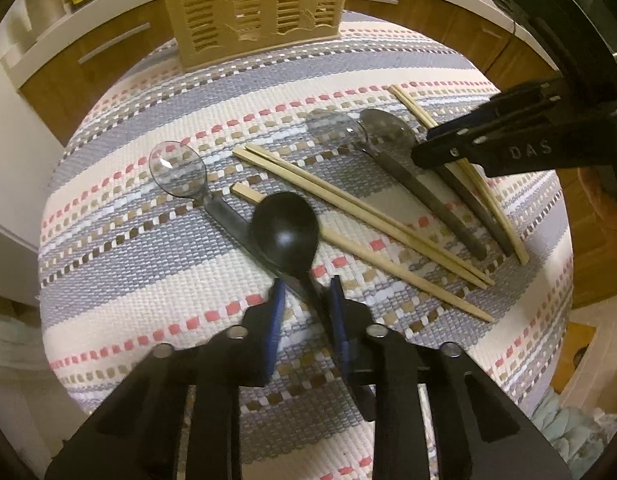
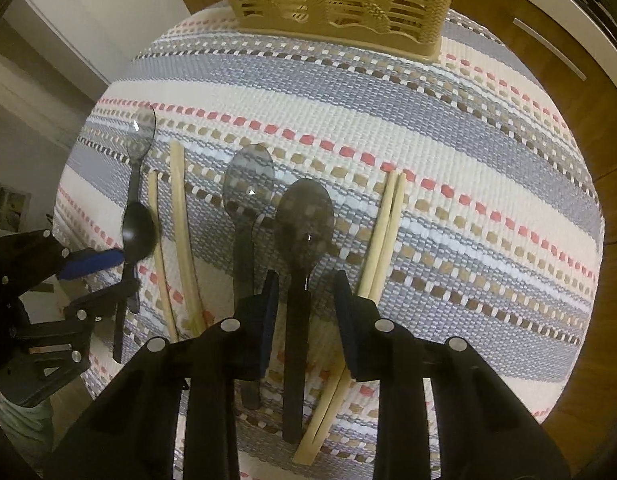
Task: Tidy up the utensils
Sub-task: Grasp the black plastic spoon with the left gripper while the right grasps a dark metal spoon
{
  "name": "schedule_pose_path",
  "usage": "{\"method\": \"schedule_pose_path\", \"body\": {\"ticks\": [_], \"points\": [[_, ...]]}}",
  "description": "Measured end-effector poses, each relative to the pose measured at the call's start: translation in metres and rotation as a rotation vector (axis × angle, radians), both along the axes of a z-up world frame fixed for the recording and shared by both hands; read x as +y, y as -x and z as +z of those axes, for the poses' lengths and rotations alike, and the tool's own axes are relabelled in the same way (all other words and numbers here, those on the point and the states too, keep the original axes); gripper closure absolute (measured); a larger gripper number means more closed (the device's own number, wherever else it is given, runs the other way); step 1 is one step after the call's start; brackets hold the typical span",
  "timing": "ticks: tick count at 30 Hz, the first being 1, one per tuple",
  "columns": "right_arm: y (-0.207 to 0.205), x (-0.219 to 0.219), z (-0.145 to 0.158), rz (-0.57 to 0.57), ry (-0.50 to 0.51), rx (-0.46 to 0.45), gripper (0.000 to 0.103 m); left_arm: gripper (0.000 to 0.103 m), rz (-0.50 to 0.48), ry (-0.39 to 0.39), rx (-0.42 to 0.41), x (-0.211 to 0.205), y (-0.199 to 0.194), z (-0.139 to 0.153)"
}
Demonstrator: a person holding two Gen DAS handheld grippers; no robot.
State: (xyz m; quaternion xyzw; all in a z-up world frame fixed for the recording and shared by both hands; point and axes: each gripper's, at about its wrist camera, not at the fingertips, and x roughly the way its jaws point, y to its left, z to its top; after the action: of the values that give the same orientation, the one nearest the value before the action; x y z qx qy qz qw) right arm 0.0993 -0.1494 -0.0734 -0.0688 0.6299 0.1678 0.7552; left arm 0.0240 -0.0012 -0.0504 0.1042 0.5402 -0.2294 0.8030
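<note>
Left gripper (image 1: 306,292) holds the black spoon (image 1: 285,230) by its handle, bowl pointing forward toward the basket (image 1: 252,8) at the bench's far edge. Right gripper (image 2: 304,292) stands open, straddling the smoky spoon (image 2: 304,220), whose handle lies lengthwise between the fingers.

Utensil basket (image 1: 252,8) top cropped

Both wrist cameras sit low and close over the striped mat (image 1: 156,280), each looking forward past its own jaws toward the slatted caddy (image 1: 252,4) at the far edge, and both views share the mat, caddy and scattered utensils.
</note>
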Motion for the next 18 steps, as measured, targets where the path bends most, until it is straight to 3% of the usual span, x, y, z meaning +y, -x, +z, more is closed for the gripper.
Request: {"method": "schedule_pose_path", "body": {"ticks": [6,9,18], "points": [[-0.013,0.017,-0.006,0.009,0.070,0.020,0.085,0.091,-0.014,0.001,0.018,0.002,0.002,0.000],[-0.013,0.025,-0.007,0.028,0.105,0.002,0.092,0.099,-0.015,0.001,0.021,0.008,0.003,0.000],[-0.007,0.026,-0.007,0.024,0.107,0.008,0.093,0.095,0.063,-0.045,0.018,0.033,0.003,0.001]]}}
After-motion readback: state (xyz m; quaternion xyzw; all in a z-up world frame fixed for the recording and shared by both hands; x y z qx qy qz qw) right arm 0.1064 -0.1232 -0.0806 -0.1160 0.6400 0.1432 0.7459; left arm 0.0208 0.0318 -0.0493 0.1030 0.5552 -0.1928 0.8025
